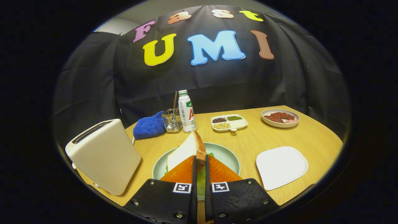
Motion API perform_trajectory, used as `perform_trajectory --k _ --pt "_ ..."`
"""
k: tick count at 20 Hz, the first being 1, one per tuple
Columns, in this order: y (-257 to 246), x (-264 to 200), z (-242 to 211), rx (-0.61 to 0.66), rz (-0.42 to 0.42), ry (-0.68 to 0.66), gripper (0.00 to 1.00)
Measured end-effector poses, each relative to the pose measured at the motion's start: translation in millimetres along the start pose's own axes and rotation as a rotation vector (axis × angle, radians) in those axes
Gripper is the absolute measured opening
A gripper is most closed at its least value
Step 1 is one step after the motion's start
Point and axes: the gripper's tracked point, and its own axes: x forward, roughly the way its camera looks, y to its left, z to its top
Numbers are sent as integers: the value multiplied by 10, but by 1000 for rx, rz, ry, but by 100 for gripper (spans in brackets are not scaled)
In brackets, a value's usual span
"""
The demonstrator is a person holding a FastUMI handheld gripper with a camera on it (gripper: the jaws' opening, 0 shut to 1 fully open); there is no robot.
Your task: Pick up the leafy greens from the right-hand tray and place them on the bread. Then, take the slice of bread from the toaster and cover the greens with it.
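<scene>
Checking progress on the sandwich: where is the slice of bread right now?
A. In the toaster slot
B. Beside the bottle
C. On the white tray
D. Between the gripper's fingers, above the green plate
D: the slice of bread stands pinched between the gripper fingers, over the green plate.

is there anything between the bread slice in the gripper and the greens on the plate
Nothing visible. The gripper is shut on the bread slice, held tilted just above the green plate. The greens peek out right beneath it, with only open air between them.
</scene>
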Motion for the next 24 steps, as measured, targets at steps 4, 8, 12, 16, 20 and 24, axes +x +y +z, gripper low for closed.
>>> perform_trajectory --k 4,8,12,16,20,24 --pt "-73 -5 18 -2 -7 -19 19" --pt "-278 -39 92 -32 -67 -55 24" --pt "-489 -106 203 -78 -77 -99 24" --pt "-832 -230 323 -116 -94 -123 24" --pt "-1263 -429 544 -170 -138 -192 24" --pt "-1651 -623 685 -180 -160 -223 24"
